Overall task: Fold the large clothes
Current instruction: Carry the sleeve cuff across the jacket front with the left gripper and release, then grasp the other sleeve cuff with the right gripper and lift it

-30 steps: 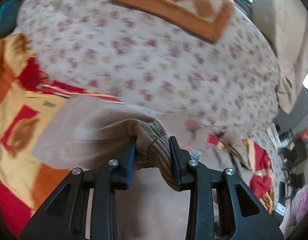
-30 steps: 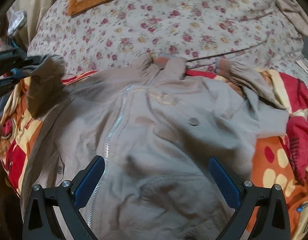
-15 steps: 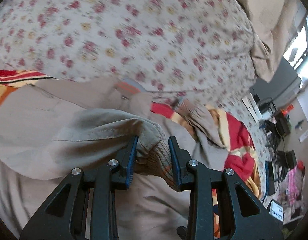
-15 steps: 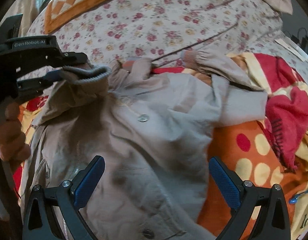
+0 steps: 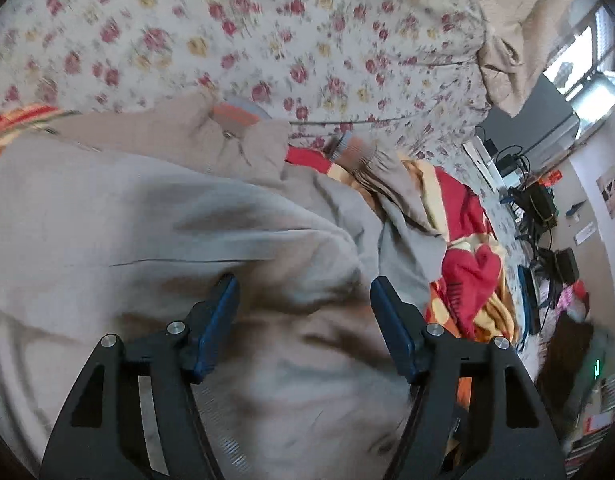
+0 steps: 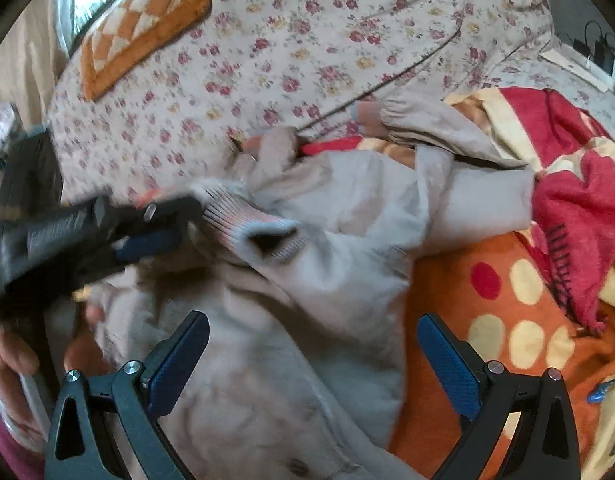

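Across the jacket goes the left sleeve, carried over from the far left edge and set down on the chest, and now the left gripper (image 5: 303, 320) lets go: its jaws have just been opening, the ribbed cuff (image 6: 263, 236) has slipped out of them, and only loose beige cloth lies under the spread pads. From the right wrist view, starting at the left edge, a hand (image 6: 11, 360) grips the tool's handle, and the blue-padded tips sit just beside the cuff, no longer pinching it. Moving right, the beige jacket (image 6: 307, 340) lies spread on the orange and red patterned blanket (image 6: 507, 320), collar up toward the floral bedsheet (image 6: 307, 40), with the folded sleeve lying slantwise over the front. Lower down, the right gripper (image 6: 313, 360) hovers over the jacket's body, jaws wide apart, holding nothing. Farther right, the other sleeve (image 6: 447, 132) is not yet folded; it stretches out toward the red blanket folds.

Now the risk, as I judge it: that cuff stands puffed up and open rather than lying flat, so the sleeve could spring or slide back off the chest once the tool pulls away. An open pad could also snag the ribbing and drag the fold askew. And the soft, rumpled blanket beneath may let the whole jacket shift when the far sleeve gets pulled.
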